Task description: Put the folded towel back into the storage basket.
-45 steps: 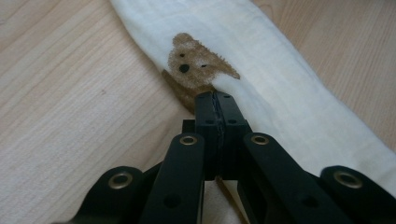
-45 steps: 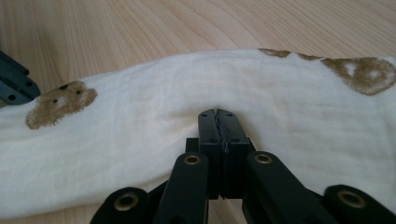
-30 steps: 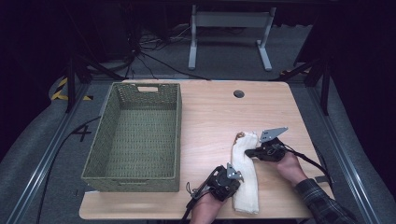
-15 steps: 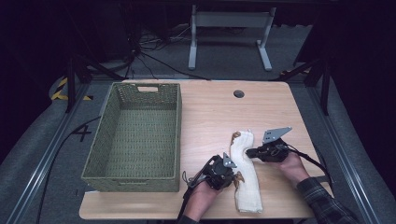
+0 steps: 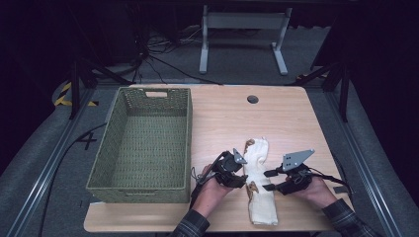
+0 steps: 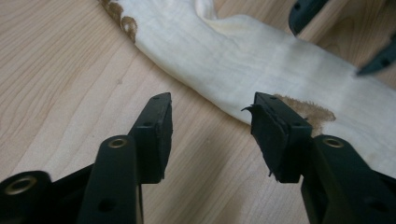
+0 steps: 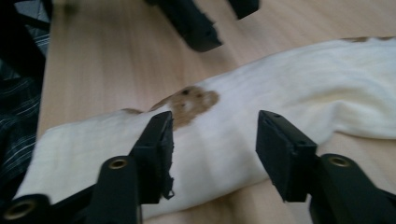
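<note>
A light wooden table (image 5: 296, 118) with rounded corners and a round dark cable hole (image 5: 253, 99) near its far edge stands on a grey carpeted floor (image 5: 39, 168), lit from above while the room behind it falls into near blackness. Beyond the table stands a grey metal frame (image 5: 242, 29) on two feet, with black cables (image 5: 163, 59) tangled on the floor to its left. Metal rails (image 5: 49, 163) run along both sides of the table, and a yellow-and-black striped marking (image 5: 63, 95) lies at the left.

cloth (image 5: 259, 185): cream, brown patches | basket (image 5: 143, 143): green | table (image 5: 296, 118): light wood
</note>
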A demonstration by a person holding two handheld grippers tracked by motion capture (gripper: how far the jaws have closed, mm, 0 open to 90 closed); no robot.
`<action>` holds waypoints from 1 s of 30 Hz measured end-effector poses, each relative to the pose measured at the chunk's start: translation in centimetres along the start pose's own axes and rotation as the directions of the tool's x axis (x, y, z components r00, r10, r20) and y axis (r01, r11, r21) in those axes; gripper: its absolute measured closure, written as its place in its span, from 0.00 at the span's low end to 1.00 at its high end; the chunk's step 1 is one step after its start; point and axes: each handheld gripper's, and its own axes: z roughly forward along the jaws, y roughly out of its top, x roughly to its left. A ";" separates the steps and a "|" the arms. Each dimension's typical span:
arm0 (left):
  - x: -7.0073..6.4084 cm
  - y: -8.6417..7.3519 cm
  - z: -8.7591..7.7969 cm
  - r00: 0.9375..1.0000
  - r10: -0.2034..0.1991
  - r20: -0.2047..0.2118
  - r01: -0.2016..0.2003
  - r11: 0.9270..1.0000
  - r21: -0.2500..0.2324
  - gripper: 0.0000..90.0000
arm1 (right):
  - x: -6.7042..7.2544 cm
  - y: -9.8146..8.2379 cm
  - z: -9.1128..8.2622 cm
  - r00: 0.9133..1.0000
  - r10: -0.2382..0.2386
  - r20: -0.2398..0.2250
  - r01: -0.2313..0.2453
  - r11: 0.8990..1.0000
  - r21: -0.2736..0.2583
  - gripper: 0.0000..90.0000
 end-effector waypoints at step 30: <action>-0.4 -0.6 -0.1 1.000 0.025 -0.004 -0.025 1.000 0.005 0.41 | 2.8 -0.2 2.6 0.977 -0.209 -0.048 0.213 0.974 0.082 0.55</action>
